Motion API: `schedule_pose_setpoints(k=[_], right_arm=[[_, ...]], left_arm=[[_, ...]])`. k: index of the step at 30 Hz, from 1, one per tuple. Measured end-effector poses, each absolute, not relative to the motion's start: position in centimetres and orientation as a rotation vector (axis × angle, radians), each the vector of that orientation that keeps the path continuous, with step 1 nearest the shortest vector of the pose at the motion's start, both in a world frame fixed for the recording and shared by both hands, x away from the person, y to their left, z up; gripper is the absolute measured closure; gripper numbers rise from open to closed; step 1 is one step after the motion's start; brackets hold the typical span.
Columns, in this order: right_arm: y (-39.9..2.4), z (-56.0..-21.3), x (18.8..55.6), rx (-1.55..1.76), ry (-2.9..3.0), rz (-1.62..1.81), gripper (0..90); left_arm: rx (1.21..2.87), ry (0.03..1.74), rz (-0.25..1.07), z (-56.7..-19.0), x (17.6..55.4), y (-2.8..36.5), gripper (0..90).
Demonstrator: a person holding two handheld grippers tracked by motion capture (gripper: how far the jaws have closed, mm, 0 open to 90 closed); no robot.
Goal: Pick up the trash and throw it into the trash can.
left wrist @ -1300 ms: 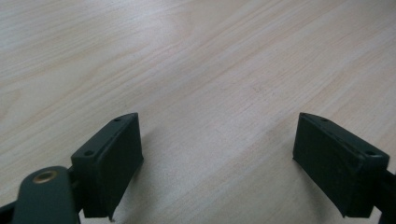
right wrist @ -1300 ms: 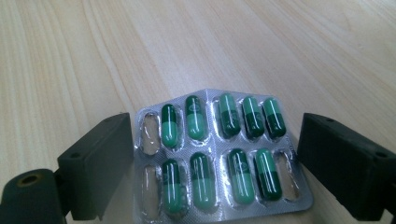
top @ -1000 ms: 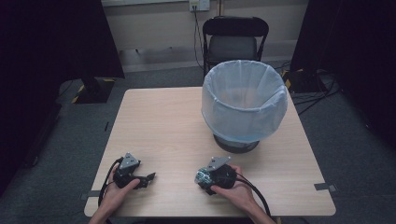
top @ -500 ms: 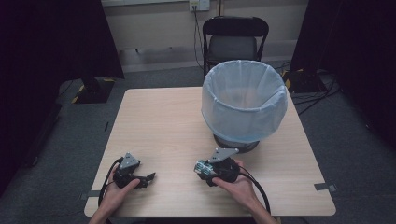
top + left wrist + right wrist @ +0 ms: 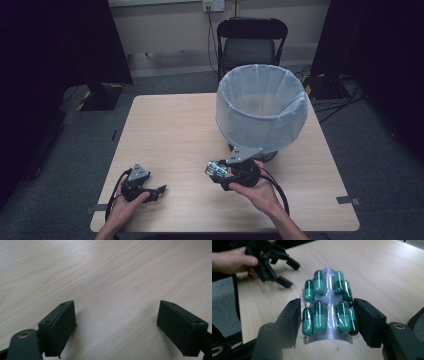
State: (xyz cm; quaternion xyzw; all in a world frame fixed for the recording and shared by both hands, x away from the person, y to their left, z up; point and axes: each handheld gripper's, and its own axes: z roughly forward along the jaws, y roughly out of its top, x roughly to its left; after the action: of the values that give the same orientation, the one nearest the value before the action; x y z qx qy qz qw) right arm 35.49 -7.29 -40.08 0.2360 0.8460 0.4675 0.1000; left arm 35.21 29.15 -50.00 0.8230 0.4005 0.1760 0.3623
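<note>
Green-capsule blister pack (image 5: 328,306) is sitting clamped in the right gripper (image 5: 226,172) near the table's (image 5: 170,125) front edge, left gripper (image 5: 150,191) idling jaws apart, next move probably lifting over the lined bin (image 5: 262,107).

Lighting: even overhead, counter (image 5: 180,130) bright, room edges dark. Shadows: soft, short, beneath the fingers (image 5: 60,325) in the left gripper view. Focus: near foreground blurred in both gripper views; glare on blister pack (image 5: 328,306).

The high view looks forward and down on the whole surface (image 5: 175,130). The left gripper view sits close above bare wood beyond its gripper. The right gripper view looks across the surface; both show the left gripper (image 5: 278,263), also (image 5: 152,191).
</note>
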Motion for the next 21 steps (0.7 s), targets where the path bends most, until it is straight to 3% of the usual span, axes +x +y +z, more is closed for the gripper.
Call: schedule_pose_setpoints(k=[21], right_arm=[[-8.9,-29.6,37.9,0.634,2.349,1.520,41.6]], left_arm=[[2.117,1.033,0.452,-50.0,35.2,29.1,15.2]])
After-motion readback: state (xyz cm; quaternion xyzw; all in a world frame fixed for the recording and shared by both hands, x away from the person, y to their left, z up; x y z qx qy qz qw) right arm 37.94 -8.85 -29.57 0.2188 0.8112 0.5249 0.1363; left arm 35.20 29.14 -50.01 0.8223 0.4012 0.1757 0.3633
